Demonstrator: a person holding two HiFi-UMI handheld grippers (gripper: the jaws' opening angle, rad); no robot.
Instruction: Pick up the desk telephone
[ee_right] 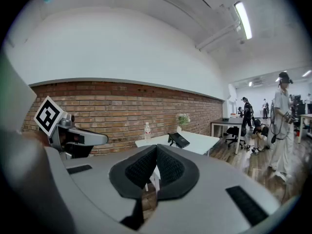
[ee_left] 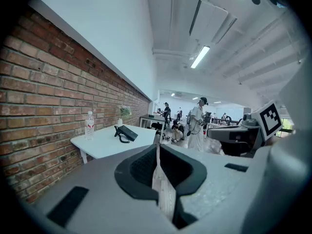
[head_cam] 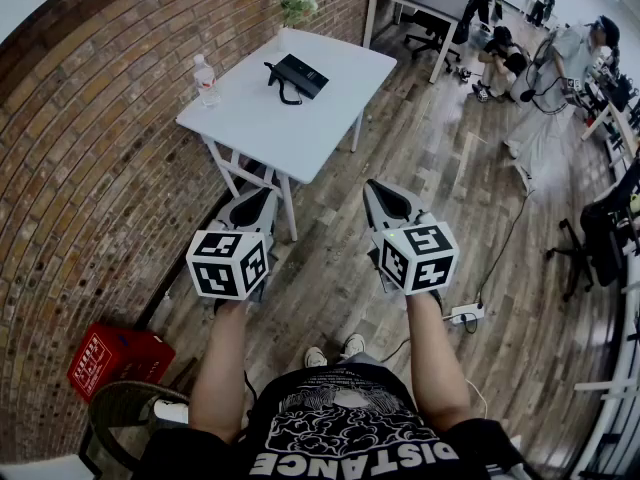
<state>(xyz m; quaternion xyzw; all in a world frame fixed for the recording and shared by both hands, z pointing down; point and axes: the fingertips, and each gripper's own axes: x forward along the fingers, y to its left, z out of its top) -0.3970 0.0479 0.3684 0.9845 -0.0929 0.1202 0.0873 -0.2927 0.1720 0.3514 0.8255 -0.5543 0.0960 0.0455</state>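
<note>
Head view gives me the desk telephone (head_cam: 297, 76) lying flat on the far half of the white desk (head_cam: 300, 138), roughly midway between the wall-side edge and the open edge. A water bottle (head_cam: 205, 80) stands at the desk's near wall-side corner, and a vase of flowers (head_cam: 297, 6) at its far wall-side corner, against the brick wall (head_cam: 100, 168). Both my grippers are well short of the desk, over the wooden floor (head_cam: 430, 158), pointing toward it and touching nothing. My left gripper (head_cam: 265, 194) has its jaws pressed together with nothing between the pads. My right gripper (head_cam: 372, 186) is the same: jaws fully together, empty, level with the left one.
</note>
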